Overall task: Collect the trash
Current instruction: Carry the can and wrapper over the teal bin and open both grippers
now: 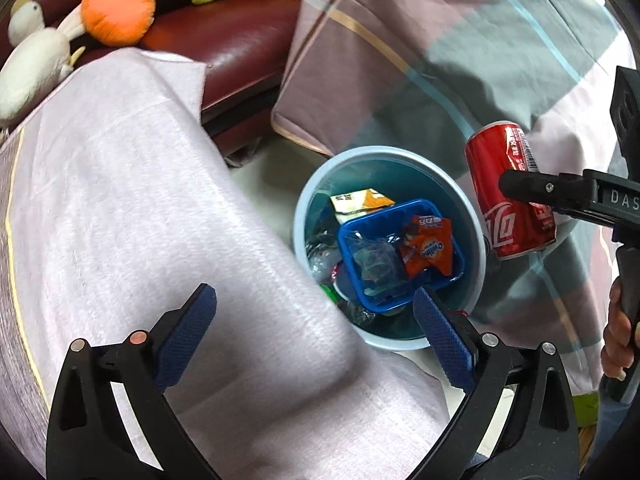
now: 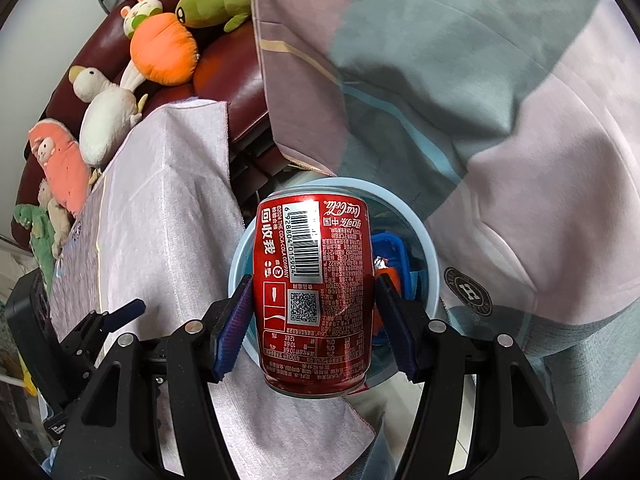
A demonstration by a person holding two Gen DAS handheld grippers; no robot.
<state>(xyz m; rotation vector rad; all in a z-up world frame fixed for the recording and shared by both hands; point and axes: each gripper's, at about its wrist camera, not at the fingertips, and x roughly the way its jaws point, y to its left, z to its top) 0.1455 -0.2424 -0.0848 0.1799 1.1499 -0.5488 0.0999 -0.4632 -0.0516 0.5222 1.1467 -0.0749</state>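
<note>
**Red can held over the bin**

Left wrist view: left gripper (image 1: 316,332) spread wide, empty, above the pale-blue round plastic bin (image 1: 478,240) — a blue plastic tray (image 1: 352,240) lies inside.

Right wrist view: right gripper (image 2: 312,312) clamped on the red aluminium cola can (image 2: 316,280) — directly over the bin.

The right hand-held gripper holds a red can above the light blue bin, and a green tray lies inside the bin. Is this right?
Not quite: the tray inside the bin is blue, as the left wrist view shows. The rest holds: the right hand-held gripper grips the red can above it.
</note>
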